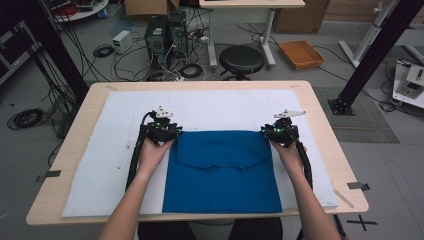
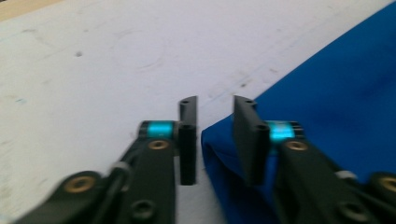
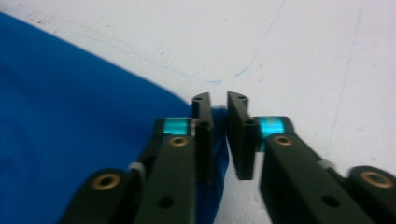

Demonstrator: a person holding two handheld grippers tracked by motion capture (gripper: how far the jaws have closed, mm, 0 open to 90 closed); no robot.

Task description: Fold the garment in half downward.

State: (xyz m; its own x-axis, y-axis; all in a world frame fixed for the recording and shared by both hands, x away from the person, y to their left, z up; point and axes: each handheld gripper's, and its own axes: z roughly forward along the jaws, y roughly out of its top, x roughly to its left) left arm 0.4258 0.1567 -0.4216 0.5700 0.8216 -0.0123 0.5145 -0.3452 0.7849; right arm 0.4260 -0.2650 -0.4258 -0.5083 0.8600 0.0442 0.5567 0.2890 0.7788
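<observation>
While I watch from the high view, the blue cloth (image 1: 222, 172) lies folded on the white mat (image 1: 100, 165) that covers the worktop (image 1: 60, 150), filling the middle of the mat and reaching down to its 6 o'clock edge. My left hand-held gripper (image 1: 167, 134) sits at the cloth's 10 o'clock corner and my right hand-held gripper (image 1: 273, 132) at its 2 o'clock corner, each held in a hand coming up from 6 o'clock.

Through the left gripper view, the left hand-held gripper (image 2: 215, 135) has its jaws parted; the folded corner of the cloth (image 2: 327, 93) lies between them, close against the right-hand jaw, and I see a clear gap to the other, so nothing is clamped. White mat (image 2: 93, 70) spreads away toward 11 o'clock.

Through the right gripper view, the right hand-held gripper (image 3: 219, 130) also has its jaws apart, by a narrow gap. The cloth (image 3: 70, 116) corner sits under and beside the left-hand jaw, not pinched, with mat (image 3: 303, 46) toward 1 o'clock.
</observation>
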